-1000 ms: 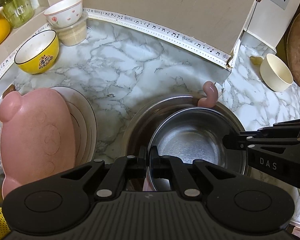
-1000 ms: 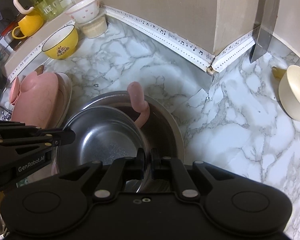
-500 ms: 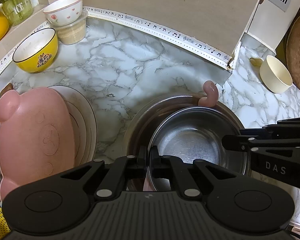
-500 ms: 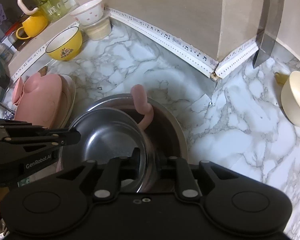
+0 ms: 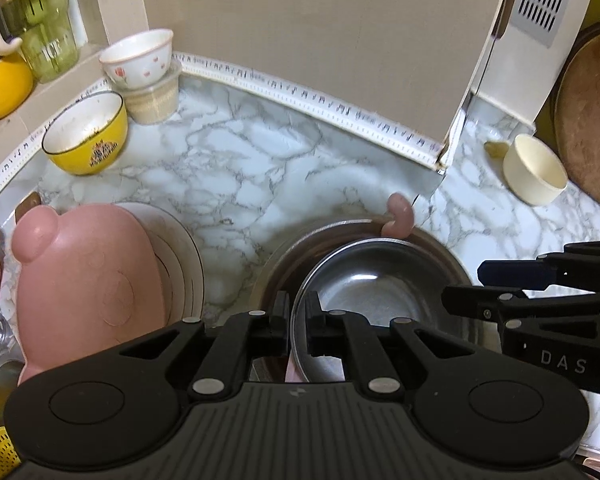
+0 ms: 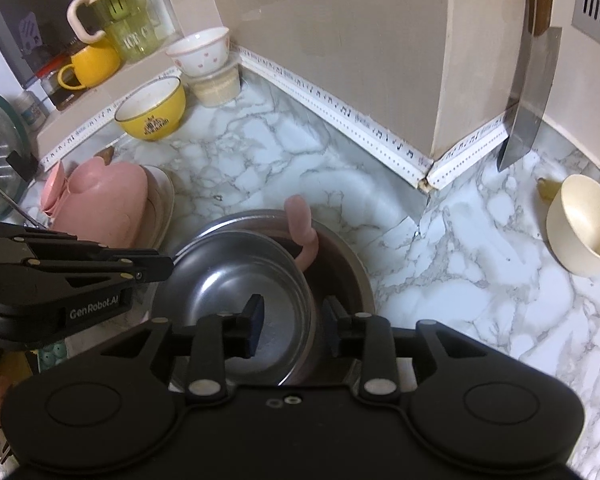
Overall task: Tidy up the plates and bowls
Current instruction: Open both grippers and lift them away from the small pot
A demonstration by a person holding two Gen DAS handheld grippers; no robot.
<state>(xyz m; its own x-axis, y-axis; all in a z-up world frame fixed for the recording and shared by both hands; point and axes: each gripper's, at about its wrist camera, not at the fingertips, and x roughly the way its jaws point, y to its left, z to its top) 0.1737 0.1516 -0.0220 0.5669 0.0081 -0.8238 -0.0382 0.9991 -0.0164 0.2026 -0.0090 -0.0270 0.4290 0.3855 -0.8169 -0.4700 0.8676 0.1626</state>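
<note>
A small steel bowl (image 5: 372,300) (image 6: 240,292) sits nested inside a larger steel bowl (image 5: 280,264) (image 6: 352,264) on the marble counter. A pink utensil handle (image 5: 398,216) (image 6: 304,232) sticks up between the two at the far side. My left gripper (image 5: 298,308) (image 6: 156,268) straddles the small bowl's left rim. Its jaws are just opening, with a thin gap beside the rim. My right gripper (image 6: 292,312) (image 5: 464,286) is opening wider. One finger is inside the small bowl and one outside, and neither pad touches the rim.
A pink bear-shaped plate (image 5: 84,280) lies on white plates (image 5: 184,264) at the left. A yellow bowl (image 5: 86,136) and a flowered bowl (image 5: 138,58) on a tub stand at the back left. At the right are a cream bowl (image 6: 584,228) and a hanging cleaver (image 6: 528,100).
The right jaws, shut on the small bowl's rim a second ago, have spread apart. The left jaws have parted slightly. Both grippers have lifted a little while the bowl stays nested.
</note>
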